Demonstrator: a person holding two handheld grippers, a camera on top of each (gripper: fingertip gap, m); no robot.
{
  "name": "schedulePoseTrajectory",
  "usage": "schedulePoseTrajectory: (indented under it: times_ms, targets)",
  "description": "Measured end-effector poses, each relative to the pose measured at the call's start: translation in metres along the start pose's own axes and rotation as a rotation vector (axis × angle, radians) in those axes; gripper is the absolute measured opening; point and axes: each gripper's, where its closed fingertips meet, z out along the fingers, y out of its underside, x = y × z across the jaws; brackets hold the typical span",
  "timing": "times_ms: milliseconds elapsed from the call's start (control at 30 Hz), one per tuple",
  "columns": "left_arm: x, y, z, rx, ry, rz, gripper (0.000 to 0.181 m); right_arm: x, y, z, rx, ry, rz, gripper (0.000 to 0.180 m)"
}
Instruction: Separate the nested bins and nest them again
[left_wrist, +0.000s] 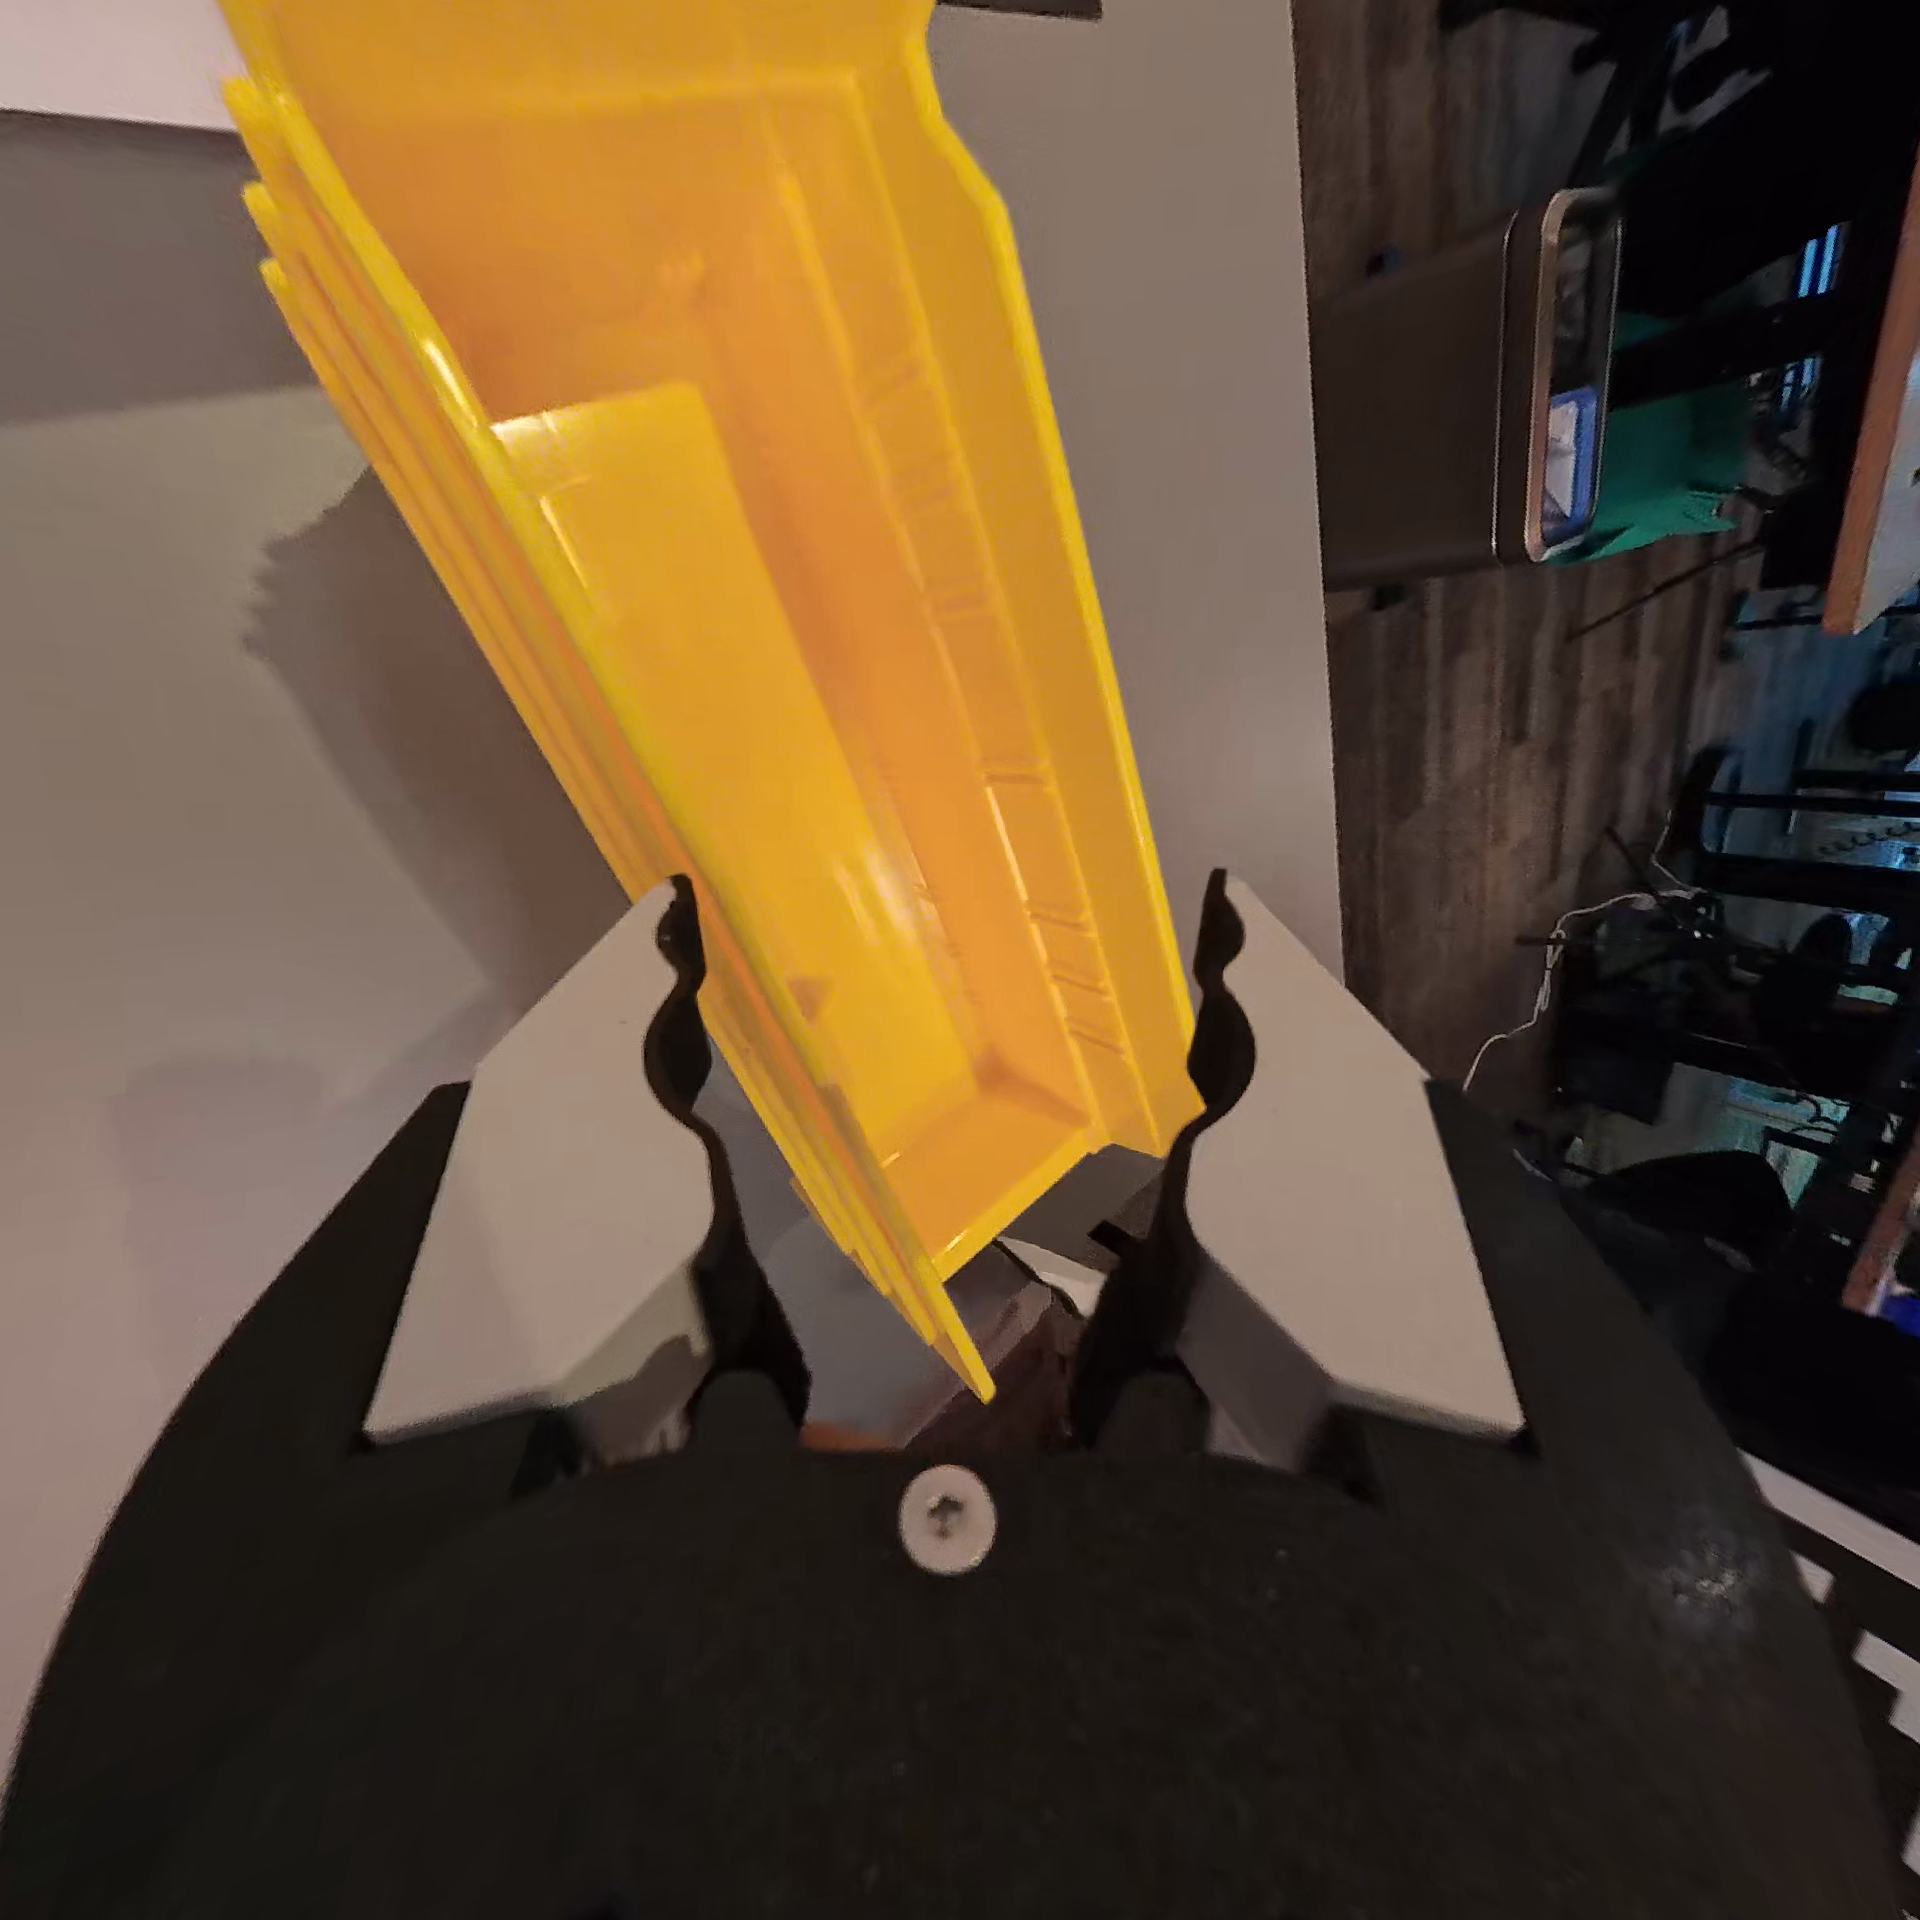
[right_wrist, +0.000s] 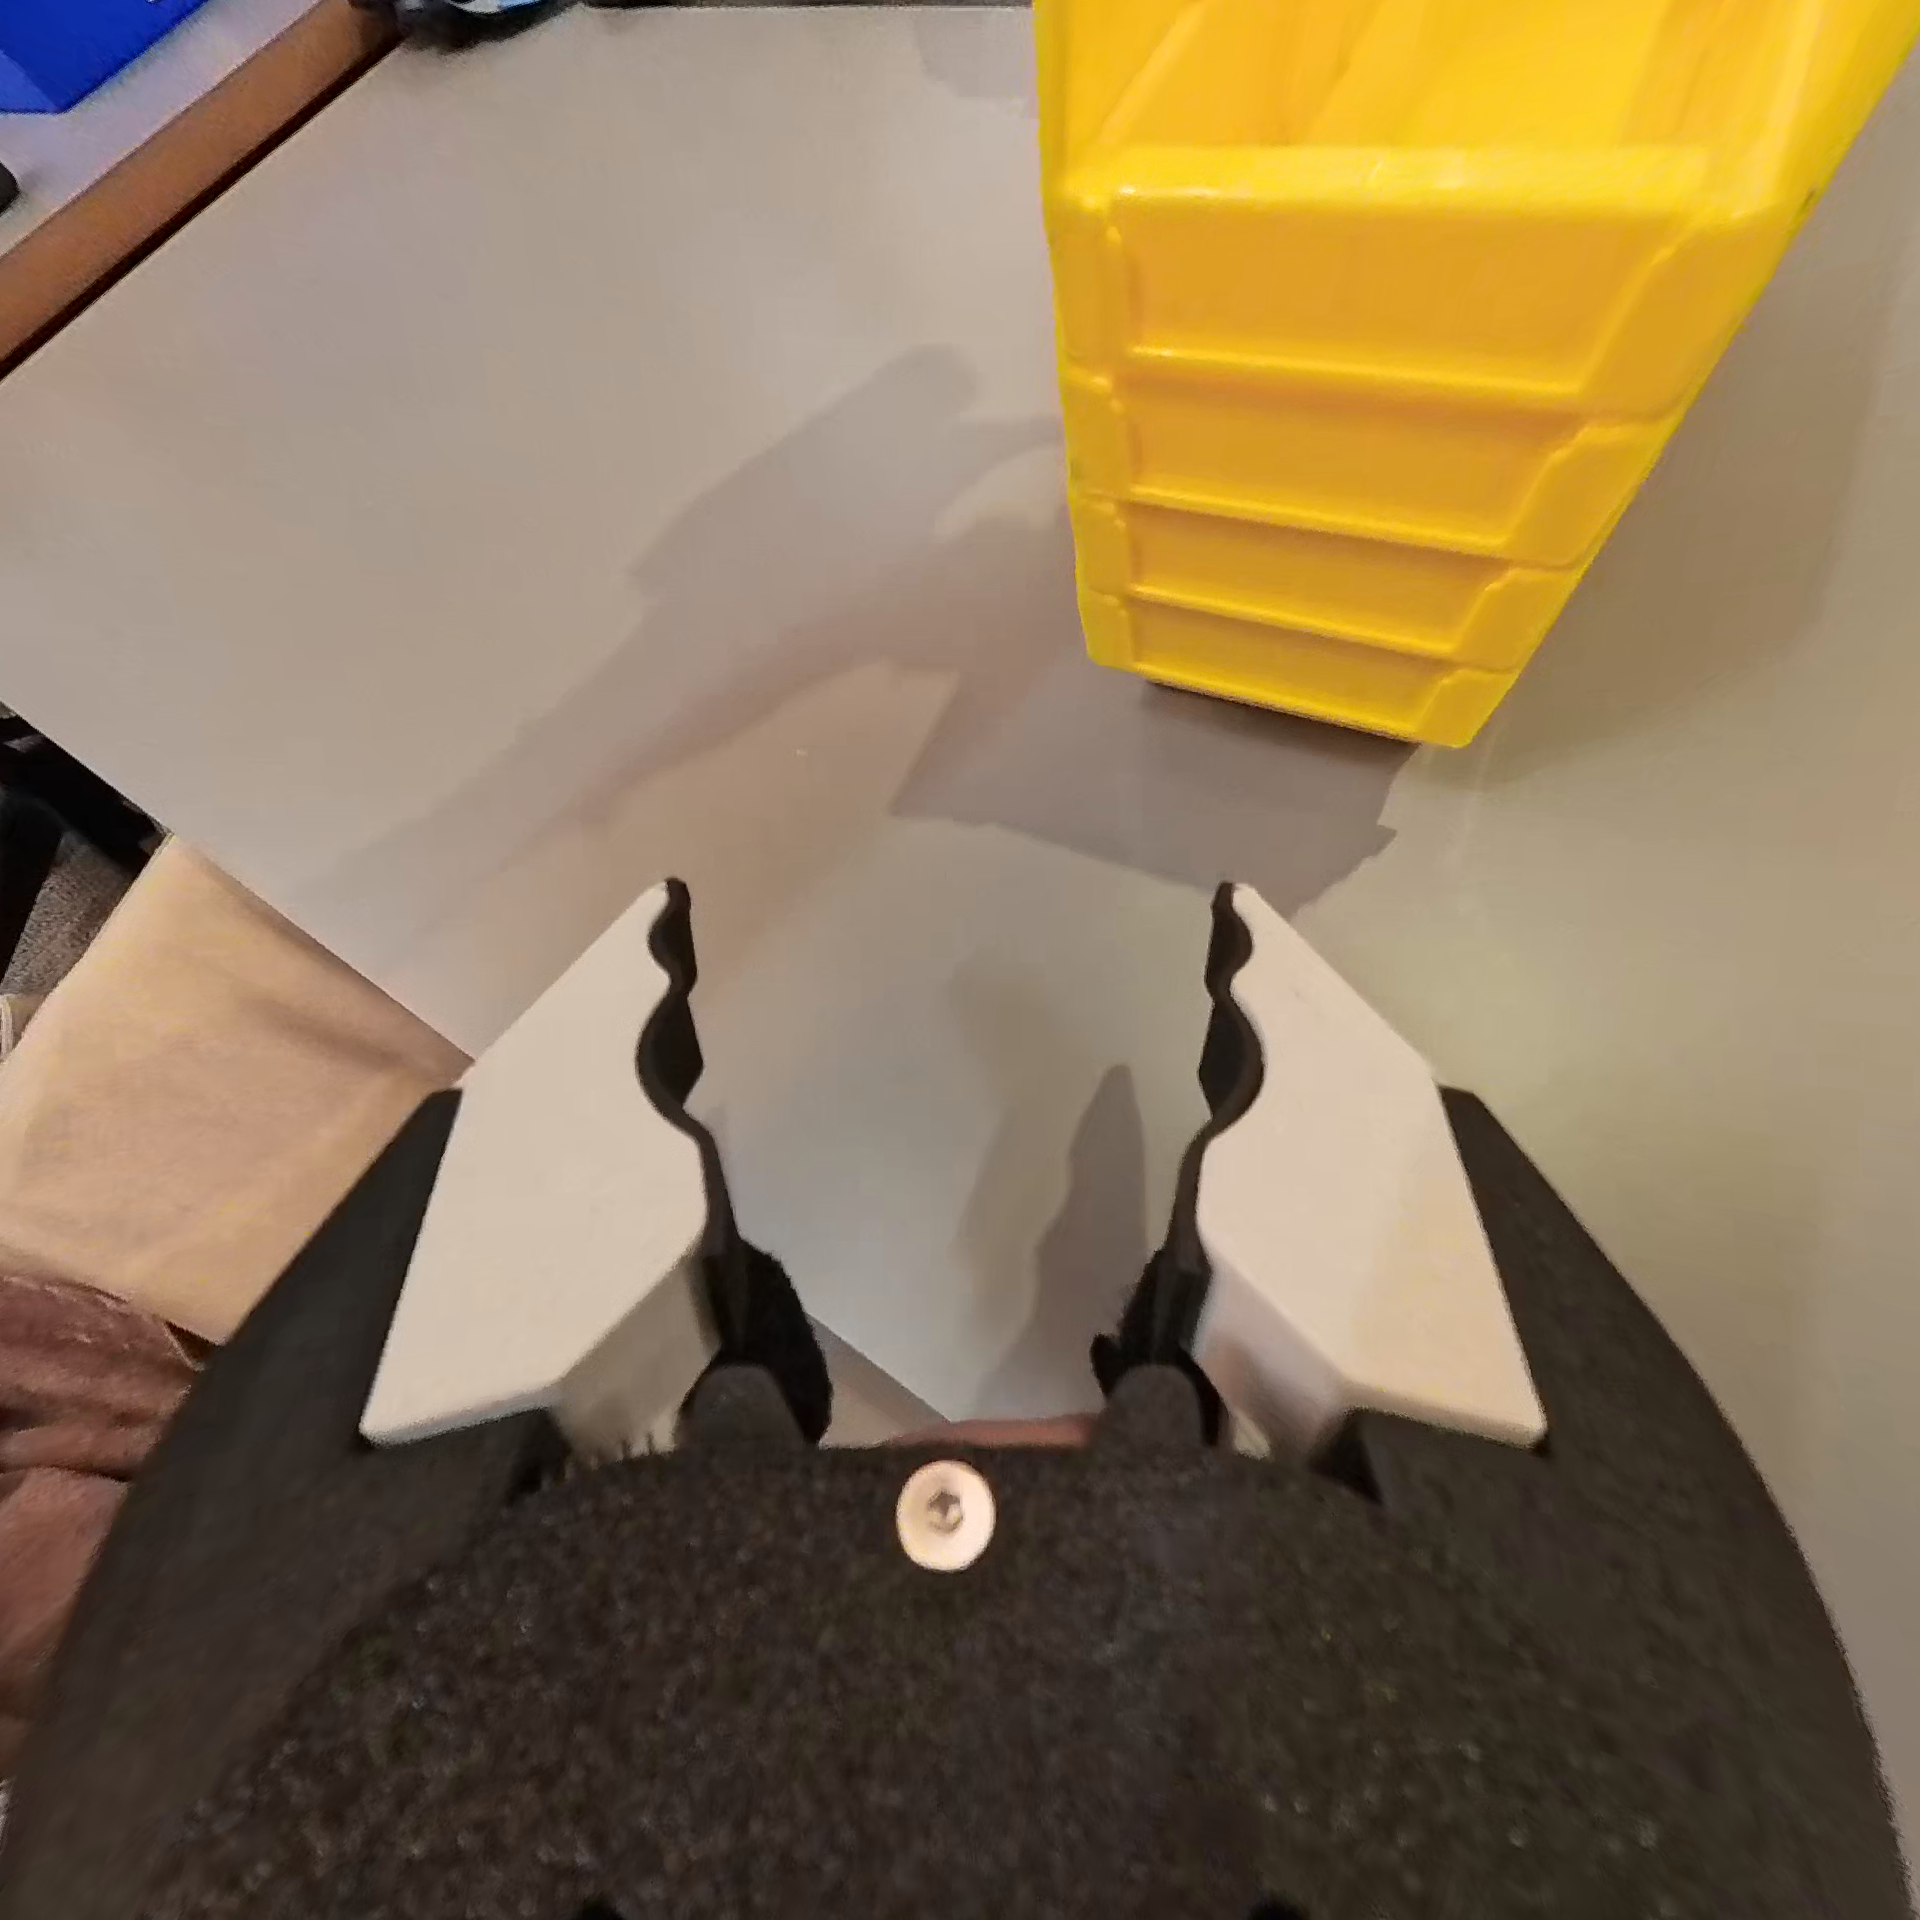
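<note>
In the left wrist view, the left gripper (left_wrist: 945, 894) is reaching around the near end of a stack of nested yellow bins (left_wrist: 727, 582), its two grey-and-black fingers (left_wrist: 582, 1122) standing spread on either side of the stack. The jaws are parted wide; the right finger's black pad seems to be touching the bins' outer lip, while the left finger is sitting just beside the layered rims, so whether the stack is truly pinched cannot be told. The bins are running away from the camera across a pale grey table (left_wrist: 208, 831), their layered rims fanning out on the left side. To the right, beyond the table edge, a wood-patterned floor (left_wrist: 1475, 727) and dark furniture are showing, with a phone-like device (left_wrist: 1564, 374) lying on a dark surface.

In the right wrist view, the right gripper (right_wrist: 951, 904) is hovering released above the same grey table (right_wrist: 468, 468), its jaws parted with nothing between them, only bare tabletop and shadow. The nested yellow bins (right_wrist: 1351, 436) are sitting on the table ahead and to the right of the fingertips, apart from them, four stepped front lips showing one below the other. At far left, a brown wooden edge (right_wrist: 166, 197) is bordering the table, a blue object (right_wrist: 73, 52) is lying in the top corner, and beige fabric (right_wrist: 156, 1091) is showing below the table edge.
</note>
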Motion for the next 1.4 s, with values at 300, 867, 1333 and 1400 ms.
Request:
schedulePoseTrajectory:
  times_ms: [300, 867, 1333, 1400]
  targets:
    - [-0.006, 0.048, -0.074, 0.197, -0.123, 0.390, 0.097, 0.007, -0.009, -0.008, 0.045, 0.030, 0.005, 0.098]
    - [-0.215, 0.316, -0.135, 0.748, -0.634, 0.483, 0.069, 0.023, -0.028, -0.012, 0.141, 0.225, -0.093, 0.099]
    - [-0.222, 0.304, -0.114, 0.645, -0.460, 0.411, 0.061, 0.032, -0.012, -0.025, 0.164, 0.396, -0.156, 0.083]
    - [-0.217, 0.302, -0.108, 0.631, -0.448, 0.423, 0.061, 0.027, -0.008, -0.027, 0.163, 0.365, -0.144, 0.081]
